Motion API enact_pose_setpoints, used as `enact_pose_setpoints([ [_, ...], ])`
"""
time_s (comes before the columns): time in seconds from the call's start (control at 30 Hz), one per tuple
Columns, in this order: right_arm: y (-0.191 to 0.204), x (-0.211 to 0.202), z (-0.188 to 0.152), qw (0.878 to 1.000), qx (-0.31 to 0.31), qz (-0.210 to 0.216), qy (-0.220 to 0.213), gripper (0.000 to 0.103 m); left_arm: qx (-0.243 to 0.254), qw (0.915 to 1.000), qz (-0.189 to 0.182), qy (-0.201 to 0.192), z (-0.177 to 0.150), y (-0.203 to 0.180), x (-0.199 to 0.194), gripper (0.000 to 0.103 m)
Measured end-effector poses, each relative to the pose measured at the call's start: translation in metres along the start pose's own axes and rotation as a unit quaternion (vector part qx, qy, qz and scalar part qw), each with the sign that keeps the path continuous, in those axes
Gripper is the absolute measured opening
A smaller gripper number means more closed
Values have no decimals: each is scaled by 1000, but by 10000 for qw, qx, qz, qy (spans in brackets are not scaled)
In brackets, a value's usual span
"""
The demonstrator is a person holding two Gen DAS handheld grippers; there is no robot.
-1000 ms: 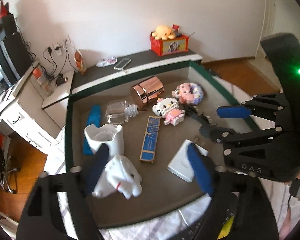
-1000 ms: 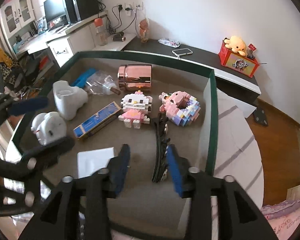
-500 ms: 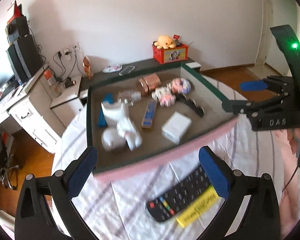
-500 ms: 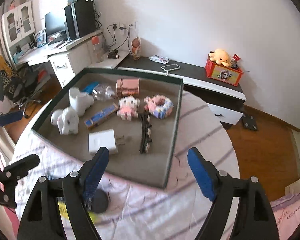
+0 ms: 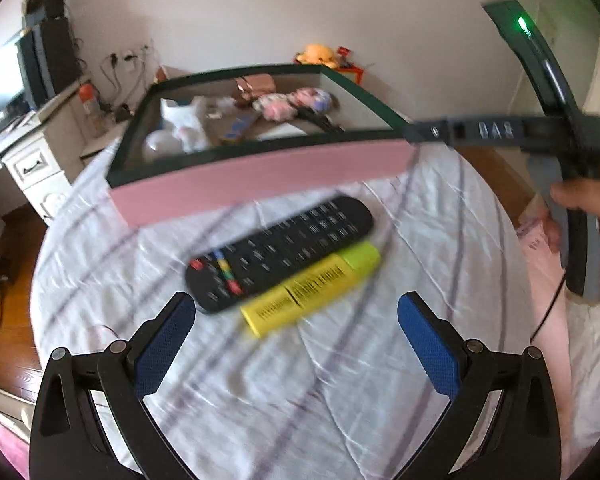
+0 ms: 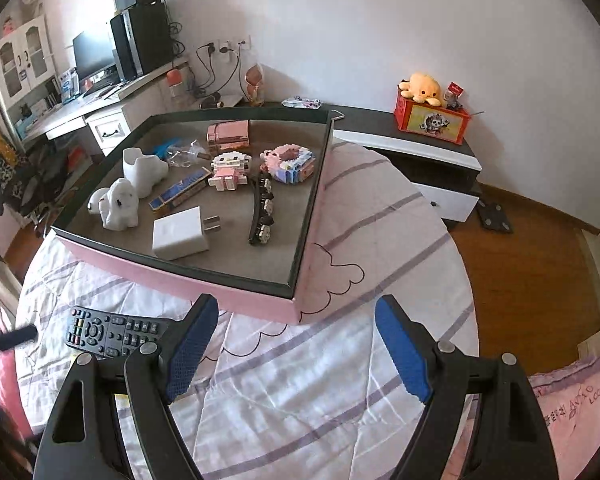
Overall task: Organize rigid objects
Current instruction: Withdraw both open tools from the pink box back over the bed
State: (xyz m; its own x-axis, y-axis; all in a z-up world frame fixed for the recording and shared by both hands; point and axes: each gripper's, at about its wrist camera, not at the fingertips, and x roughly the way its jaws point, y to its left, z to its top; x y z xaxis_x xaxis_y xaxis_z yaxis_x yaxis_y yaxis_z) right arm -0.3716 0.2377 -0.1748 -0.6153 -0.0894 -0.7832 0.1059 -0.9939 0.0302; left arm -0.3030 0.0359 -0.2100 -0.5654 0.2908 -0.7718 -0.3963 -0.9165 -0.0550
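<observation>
A pink box (image 5: 260,178) with a dark green rim stands on a round table with a striped cloth (image 5: 340,380); it also shows in the right wrist view (image 6: 180,276). In it lie a white charger (image 6: 179,233), a white dog figure (image 6: 116,204), a white holder (image 6: 142,166), a blue pack (image 6: 178,192), block toys (image 6: 230,168), a black hair clip (image 6: 262,212) and a copper cup (image 6: 228,136). A black remote (image 5: 280,250) and a yellow highlighter (image 5: 312,288) lie on the cloth before the box. My left gripper (image 5: 296,340) is open just short of them. My right gripper (image 6: 296,350) is open and empty above the cloth.
A dark low cabinet (image 6: 412,136) with a red box and an orange plush (image 6: 422,86) stands by the wall. A white desk (image 6: 100,116) with a monitor and speakers is at the left. Wooden floor (image 6: 520,264) lies beyond the table's right edge.
Both grippers have pulled back out of the box and opened wide. The left one has dropped low toward the remote and highlighter on the cloth.
</observation>
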Motion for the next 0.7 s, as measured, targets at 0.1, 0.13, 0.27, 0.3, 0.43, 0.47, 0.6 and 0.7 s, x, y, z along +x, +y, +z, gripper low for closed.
enact_pose_setpoints([
  [0.1,4,-4,-5,9999,-77,82,-1,82,30,9999,89,136,-5,3,4,102],
  [0.13,6,-4,-9,9999,-122,96,3,82,11,9999,87,146,-7,5,5,102],
  [0.27,9,-5,-26,9998,-72,168,24,82,-228,9993,-140,270,-17,14,11,102],
  [0.3,10,-5,-30,9998,-33,180,23,82,-265,9990,-180,305,-18,13,13,102],
  [0.43,10,-5,-49,9997,73,243,40,82,-371,9983,-279,359,-22,4,23,102],
  [0.47,9,-5,-54,9996,97,255,62,82,-411,9981,-281,375,-22,2,25,102],
  [0.6,-1,-6,-70,9995,276,161,26,82,-706,9966,-127,397,-18,-7,36,102],
  [0.7,-13,-6,-77,9984,515,228,21,82,-860,9954,156,385,-12,-12,44,102],
])
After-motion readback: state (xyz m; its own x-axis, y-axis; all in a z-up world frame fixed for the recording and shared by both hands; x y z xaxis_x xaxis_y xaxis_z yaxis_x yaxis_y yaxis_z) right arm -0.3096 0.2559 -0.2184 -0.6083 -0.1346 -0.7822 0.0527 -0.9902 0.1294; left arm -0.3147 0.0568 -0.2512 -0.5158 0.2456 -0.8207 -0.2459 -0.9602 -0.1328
